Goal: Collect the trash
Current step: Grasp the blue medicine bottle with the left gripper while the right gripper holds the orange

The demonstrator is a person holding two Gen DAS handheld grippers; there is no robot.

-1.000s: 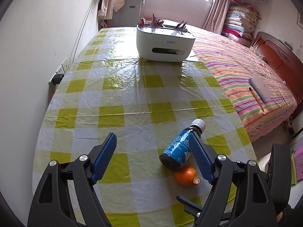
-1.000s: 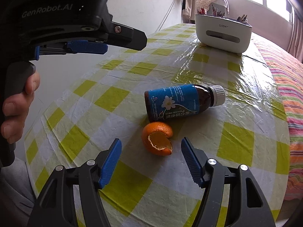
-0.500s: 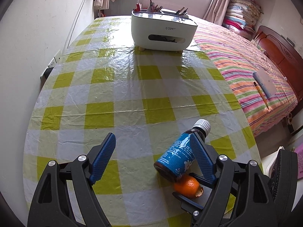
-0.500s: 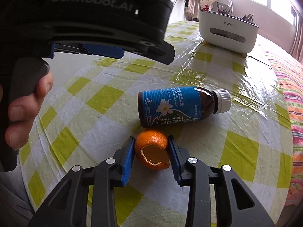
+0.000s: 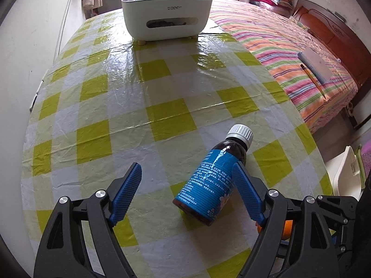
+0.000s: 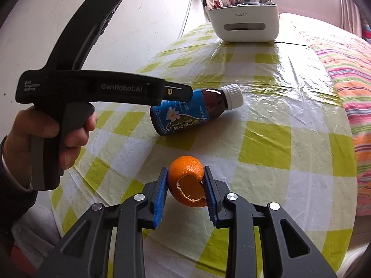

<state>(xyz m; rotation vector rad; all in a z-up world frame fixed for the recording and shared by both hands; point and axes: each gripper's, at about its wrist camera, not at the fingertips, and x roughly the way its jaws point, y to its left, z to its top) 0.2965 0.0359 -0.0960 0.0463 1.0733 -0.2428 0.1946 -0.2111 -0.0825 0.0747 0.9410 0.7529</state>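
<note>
Peel, curled into a hollow orange shell (image 6: 186,183), sits squeezed between the blue pads of the right gripper (image 6: 185,191), whose jaws are closing on it at this moment, one pad on each flank. It looks light, soft and springy, likely to crush or fold if pinched hard, so a gentle hold across its rounded sides, as here, seems right. Ahead of that gripper and to its left lies the brown bottle (image 6: 194,111) with a blue label and white cap, on its side on the checked tablecloth (image 6: 266,143). It appears stiff and smooth, plastic or glass I cannot tell, apt to roll and slip; the labelled middle of the barrel is probably the safest place to take hold. The left gripper (image 5: 186,194) stands spread wide with nothing pinched, the bottle (image 5: 213,183) close against its right pad and the left pad well clear. The right wrist view shows the person's hand (image 6: 53,134) on the left tool's handle and the torn rim of the peel; the left wrist view shows only a sliver of orange behind its right finger, yet reveals the bottle's fine print and the bed's striped cover (image 5: 289,46).
</note>
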